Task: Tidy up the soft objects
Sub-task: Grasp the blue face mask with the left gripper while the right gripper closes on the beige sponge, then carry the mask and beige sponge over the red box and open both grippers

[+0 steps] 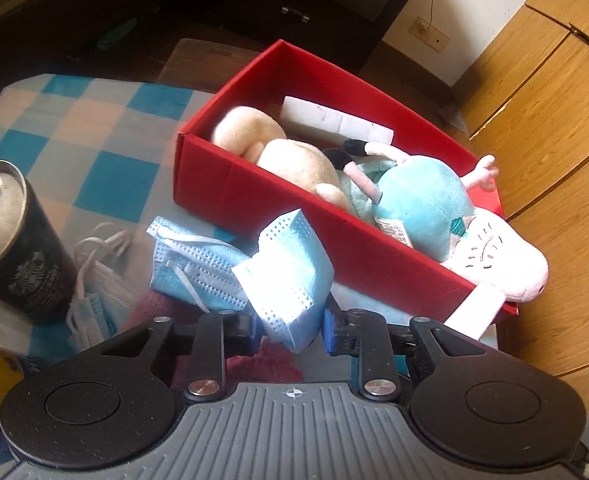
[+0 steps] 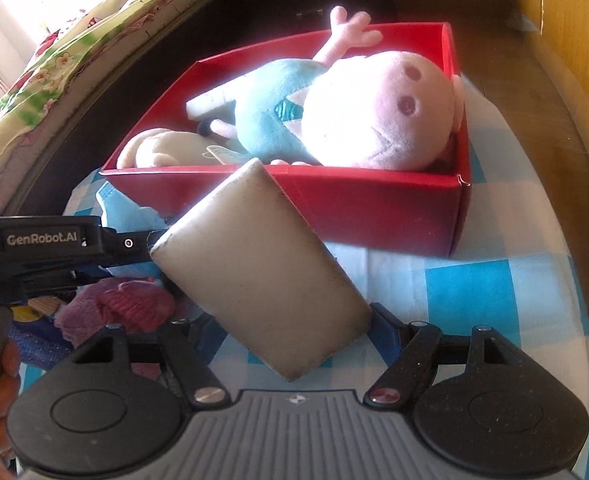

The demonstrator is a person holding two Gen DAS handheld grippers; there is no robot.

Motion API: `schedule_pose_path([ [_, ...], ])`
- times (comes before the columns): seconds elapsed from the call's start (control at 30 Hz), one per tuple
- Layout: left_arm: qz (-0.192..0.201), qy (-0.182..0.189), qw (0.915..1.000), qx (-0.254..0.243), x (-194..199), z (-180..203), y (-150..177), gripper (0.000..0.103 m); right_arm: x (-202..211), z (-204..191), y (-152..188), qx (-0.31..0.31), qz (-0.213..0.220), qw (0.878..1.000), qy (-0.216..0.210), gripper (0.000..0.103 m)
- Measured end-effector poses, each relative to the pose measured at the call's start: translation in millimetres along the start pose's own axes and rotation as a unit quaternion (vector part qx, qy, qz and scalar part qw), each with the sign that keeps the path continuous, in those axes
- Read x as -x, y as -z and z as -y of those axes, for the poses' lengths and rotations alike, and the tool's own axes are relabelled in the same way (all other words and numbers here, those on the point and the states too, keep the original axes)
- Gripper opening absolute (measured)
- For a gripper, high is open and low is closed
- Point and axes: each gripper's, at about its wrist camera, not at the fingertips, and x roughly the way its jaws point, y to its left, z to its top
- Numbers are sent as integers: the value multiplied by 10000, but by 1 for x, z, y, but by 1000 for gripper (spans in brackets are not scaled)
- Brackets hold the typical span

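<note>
Right now one red box (image 1: 294,216) holds two plush toys: a beige one (image 1: 290,160) and a pink pig (image 2: 378,116) whose head overhangs the rim. Before the box, the left gripper (image 1: 288,330) pinches a blue mask (image 1: 290,268); the right gripper (image 2: 282,332) clamps a sponge (image 2: 262,272) that hides its fingertips. Several more masks (image 1: 190,264) and one can (image 1: 14,236) sit left of the box.

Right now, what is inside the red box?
In the red box: a pink pig plush in blue, a cream plush and a white foam block. Its floor beneath them is covered.

Two close wrist views, angled down, sharing the red box (image 1: 294,216).
</note>
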Motion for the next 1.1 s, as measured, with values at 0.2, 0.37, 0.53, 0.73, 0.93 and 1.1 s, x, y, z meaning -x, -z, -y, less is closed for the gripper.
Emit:
schedule_pose_path([
  [0.2, 138, 121, 9997, 145, 24, 1, 0, 27, 16, -9, 0, 24, 103, 9997, -197, 52],
  [0.37, 244, 322, 9991, 119, 47, 5, 3, 27, 29, -11, 2, -56, 117, 9993, -362, 52],
  [0.53, 396, 396, 9984, -15, 70, 12, 6, 27, 45, -19, 0, -75, 267, 9981, -546, 52],
  [0.73, 698, 560, 9959, -107, 96, 18, 2, 27, 70, -20, -10, -174, 581, 9956, -715, 52],
  [0.93, 991, 681, 9925, -198, 107, 32, -7, 29, 92, -19, -26, -216, 991, 9919, -759, 52],
  [1.1, 1217, 740, 9892, -345, 109, 47, -20, 30, 100, -16, -42, -312, 1214, 9894, -737, 52],
])
